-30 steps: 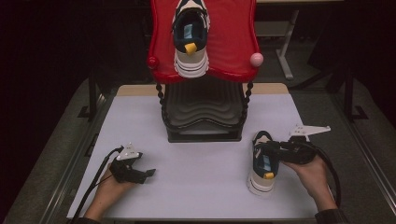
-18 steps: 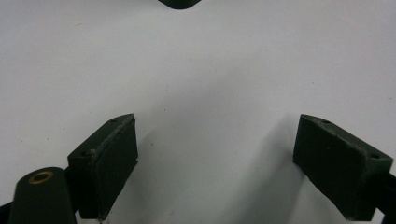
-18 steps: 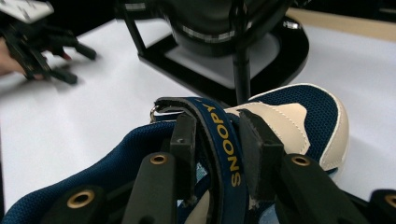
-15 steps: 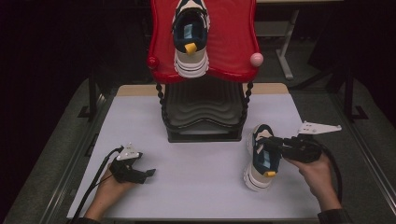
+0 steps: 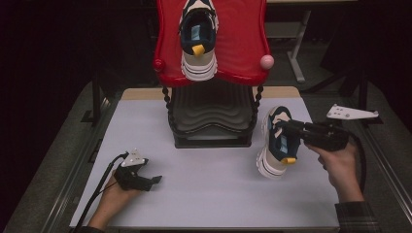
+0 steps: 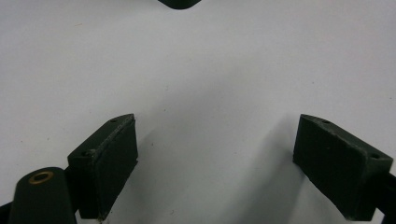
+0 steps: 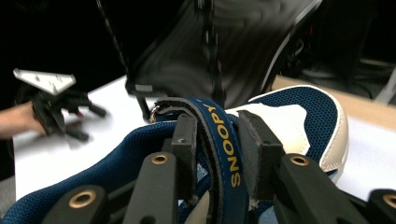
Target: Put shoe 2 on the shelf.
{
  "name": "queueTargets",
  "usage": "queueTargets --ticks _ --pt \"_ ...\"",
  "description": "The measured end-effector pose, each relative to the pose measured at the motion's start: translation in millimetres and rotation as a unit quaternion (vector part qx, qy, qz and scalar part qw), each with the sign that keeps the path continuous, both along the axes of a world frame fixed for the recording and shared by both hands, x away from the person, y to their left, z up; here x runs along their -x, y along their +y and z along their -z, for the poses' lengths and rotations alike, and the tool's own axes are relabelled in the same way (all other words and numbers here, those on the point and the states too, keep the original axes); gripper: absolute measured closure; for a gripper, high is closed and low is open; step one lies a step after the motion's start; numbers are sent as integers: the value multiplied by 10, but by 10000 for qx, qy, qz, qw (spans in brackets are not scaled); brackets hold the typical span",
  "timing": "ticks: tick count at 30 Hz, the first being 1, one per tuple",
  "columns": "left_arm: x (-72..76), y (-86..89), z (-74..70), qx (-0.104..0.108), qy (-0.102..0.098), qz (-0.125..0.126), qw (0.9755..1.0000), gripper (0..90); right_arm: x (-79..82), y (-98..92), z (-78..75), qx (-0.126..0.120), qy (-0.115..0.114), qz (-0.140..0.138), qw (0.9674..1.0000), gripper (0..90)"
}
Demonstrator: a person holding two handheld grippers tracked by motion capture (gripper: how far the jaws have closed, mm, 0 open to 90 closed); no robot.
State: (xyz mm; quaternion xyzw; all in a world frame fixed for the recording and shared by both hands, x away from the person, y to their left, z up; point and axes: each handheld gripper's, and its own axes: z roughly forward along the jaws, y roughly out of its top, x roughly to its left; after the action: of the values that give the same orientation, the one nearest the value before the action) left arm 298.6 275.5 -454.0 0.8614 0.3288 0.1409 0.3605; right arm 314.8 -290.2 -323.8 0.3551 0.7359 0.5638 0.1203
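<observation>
White rectangular table top: broad, matte, with a pale wooden strip along its far edge; bears everything listed below.

Black ribbed two-tier shoe rack: stands at the far middle of the table, with beaded black posts at its sides; its wavy lower shelf is dark and bare.

Glossy red wavy-edged upper shelf: tops the rack, tilted toward the camera, with a pink ball knob at its right front corner.

Navy, cream and white sneaker on the shelf: lies lengthwise on the red shelf, heel nearest, with a yellow pull tab at the heel.

Navy and cream strap sneaker: matching partner; held just right of the rack's base, lifted and tilted, toe away and heel toward the person, white sole turned left; a yellow tab shows at its heel; the navy strap reads SNOOPY in yellow letters.

Right gripper: black, held level in the right hand, reaching in from the right; jaws clamped on the sneaker's strap and tongue, one pad on either side in the right gripper view.

Left gripper: black, resting low at the table's near left; jaws spread wide with bare table between them in the left gripper view.
</observation>
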Motion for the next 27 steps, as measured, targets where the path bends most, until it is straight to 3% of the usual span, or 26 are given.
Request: queueTargets --ticks 9,10,11,27 --pt "-1 0 0 2 -5 -1 10000 129 -122 -69 -490 -307 -429 57 9986 689" --pt "-1 0 0 2 -5 -1 10000 129 -122 -69 -490 -307 -429 57 9986 689" --pt "-1 0 0 1 -5 -1 10000 129 -148 -83 -604 -347 -517 86 9980 690" --pt "-2 3 -1 -13 -1 11 10000 129 -215 -237 -1319 -632 -1042 268 9922 695"
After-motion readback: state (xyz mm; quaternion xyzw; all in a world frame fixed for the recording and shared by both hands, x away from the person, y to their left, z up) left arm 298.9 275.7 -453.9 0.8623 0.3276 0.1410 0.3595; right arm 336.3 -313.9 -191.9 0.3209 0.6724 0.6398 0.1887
